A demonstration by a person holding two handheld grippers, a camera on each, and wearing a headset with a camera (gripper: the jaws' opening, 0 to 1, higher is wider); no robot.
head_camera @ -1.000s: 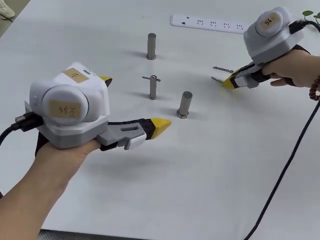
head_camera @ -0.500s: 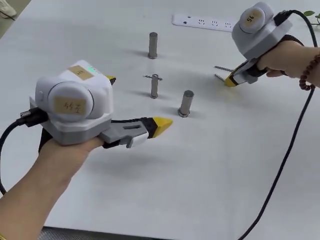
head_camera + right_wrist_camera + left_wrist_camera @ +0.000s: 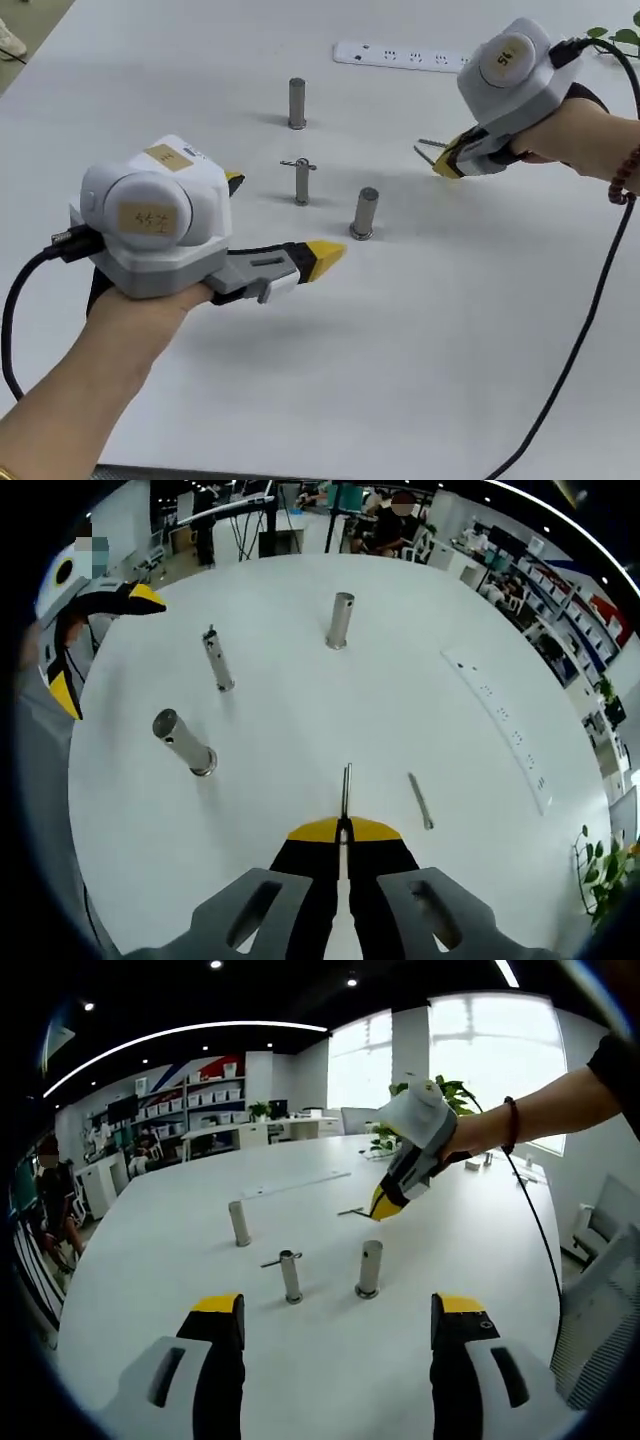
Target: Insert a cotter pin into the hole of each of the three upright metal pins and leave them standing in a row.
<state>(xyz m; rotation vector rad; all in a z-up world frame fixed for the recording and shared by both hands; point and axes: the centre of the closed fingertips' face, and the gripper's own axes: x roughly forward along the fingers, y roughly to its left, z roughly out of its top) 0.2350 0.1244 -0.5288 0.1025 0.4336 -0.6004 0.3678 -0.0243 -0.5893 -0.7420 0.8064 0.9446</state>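
1. Left gripper (image 3: 282, 216): nearest item, on the near-left side of the middle pin (image 3: 302, 185). A hand holds it above the white table (image 3: 400, 340). The jaws are spread wide with nothing between them. In the left gripper view, the middle pin and the near pin stand ahead, between the two yellow tips.
2. Near pin (image 3: 365, 213): upright on the table, close to the middle pin on its near-right side and not touching it.
3. Middle pin: upright, and the reference for all positions here. The inserted cotter pin (image 3: 293, 163) runs crosswise through it near the top and sticks out mostly to the left.
4. Right gripper (image 3: 443, 167): well to the right of the middle pin and slightly beyond it. The jaws are pressed together on the held cotter pin (image 3: 346, 785). This pin juts straight out past the yellow tips on the side facing the middle pin. I cannot tell whether its free end touches the table.
5. Loose cotter pin (image 3: 432, 143): flat on the table to the right of the middle pin, just beyond the held cotter pin and clear of the jaws.
6. Far pin (image 3: 297, 103): upright, straight beyond the middle pin and well apart from it.
7. Power strip (image 3: 400, 55): flat on the table, far-right of the middle pin and farther back than the far pin.
8. Plant (image 3: 615, 35): a few leaves, farthest to the right of the middle pin.
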